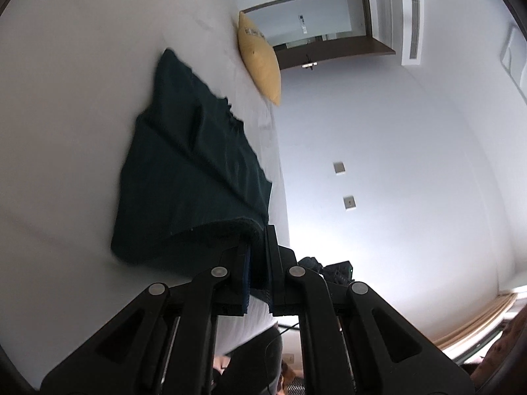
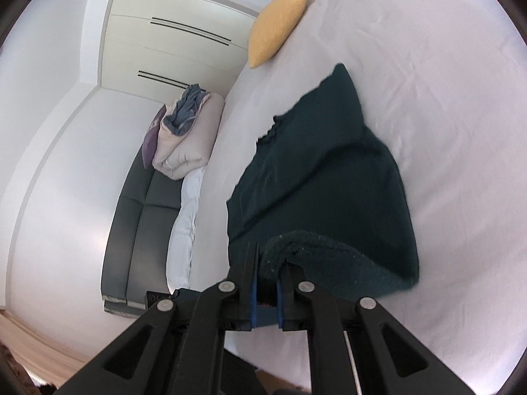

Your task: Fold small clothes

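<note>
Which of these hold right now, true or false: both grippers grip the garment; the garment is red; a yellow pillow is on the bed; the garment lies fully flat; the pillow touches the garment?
1. Both grippers grip the garment. True: the left gripper and right gripper are each shut on an edge of the garment.
2. The garment is red. False: it is dark teal.
3. A yellow pillow is on the bed. True.
4. The garment lies fully flat. False: the gripped edge is raised.
5. The pillow touches the garment. False: white sheet shows between them.

White bed [image 2: 428, 98]: dark green garment [image 2: 329, 181], yellow cushion [image 2: 280, 23].
</note>
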Action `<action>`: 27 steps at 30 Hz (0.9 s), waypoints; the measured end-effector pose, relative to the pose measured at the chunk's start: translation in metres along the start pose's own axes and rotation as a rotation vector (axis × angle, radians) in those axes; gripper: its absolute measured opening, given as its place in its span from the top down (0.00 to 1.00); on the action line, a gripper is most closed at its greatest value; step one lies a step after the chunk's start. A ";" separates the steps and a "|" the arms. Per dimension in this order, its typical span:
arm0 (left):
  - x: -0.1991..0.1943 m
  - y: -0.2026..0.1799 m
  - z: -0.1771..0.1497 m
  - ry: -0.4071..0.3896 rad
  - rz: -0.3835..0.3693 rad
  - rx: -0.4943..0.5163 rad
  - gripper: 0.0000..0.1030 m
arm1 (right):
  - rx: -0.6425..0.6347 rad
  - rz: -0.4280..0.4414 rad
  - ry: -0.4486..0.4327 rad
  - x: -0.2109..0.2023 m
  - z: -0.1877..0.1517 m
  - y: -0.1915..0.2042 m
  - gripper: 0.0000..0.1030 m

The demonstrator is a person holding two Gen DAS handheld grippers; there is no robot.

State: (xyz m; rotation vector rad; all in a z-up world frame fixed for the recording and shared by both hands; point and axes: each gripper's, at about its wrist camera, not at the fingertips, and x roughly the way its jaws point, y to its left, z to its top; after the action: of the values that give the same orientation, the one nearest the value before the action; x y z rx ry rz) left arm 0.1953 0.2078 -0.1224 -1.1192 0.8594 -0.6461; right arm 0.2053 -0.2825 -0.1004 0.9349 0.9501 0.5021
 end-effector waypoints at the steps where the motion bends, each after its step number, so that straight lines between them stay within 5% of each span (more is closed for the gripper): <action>1: 0.005 -0.001 0.009 -0.007 -0.005 -0.006 0.94 | 0.001 -0.001 -0.005 0.005 0.008 0.002 0.91; 14: 0.062 -0.005 0.122 -0.059 0.031 -0.027 0.94 | 0.003 -0.033 -0.059 0.058 0.092 0.007 0.91; 27: 0.110 0.017 0.200 -0.085 0.102 -0.047 0.94 | -0.009 -0.116 -0.066 0.109 0.147 -0.007 0.91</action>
State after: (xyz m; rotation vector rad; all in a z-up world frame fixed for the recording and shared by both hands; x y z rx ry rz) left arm 0.4240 0.2232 -0.1291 -1.1296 0.8571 -0.4929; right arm 0.3866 -0.2736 -0.1200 0.8782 0.9352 0.3748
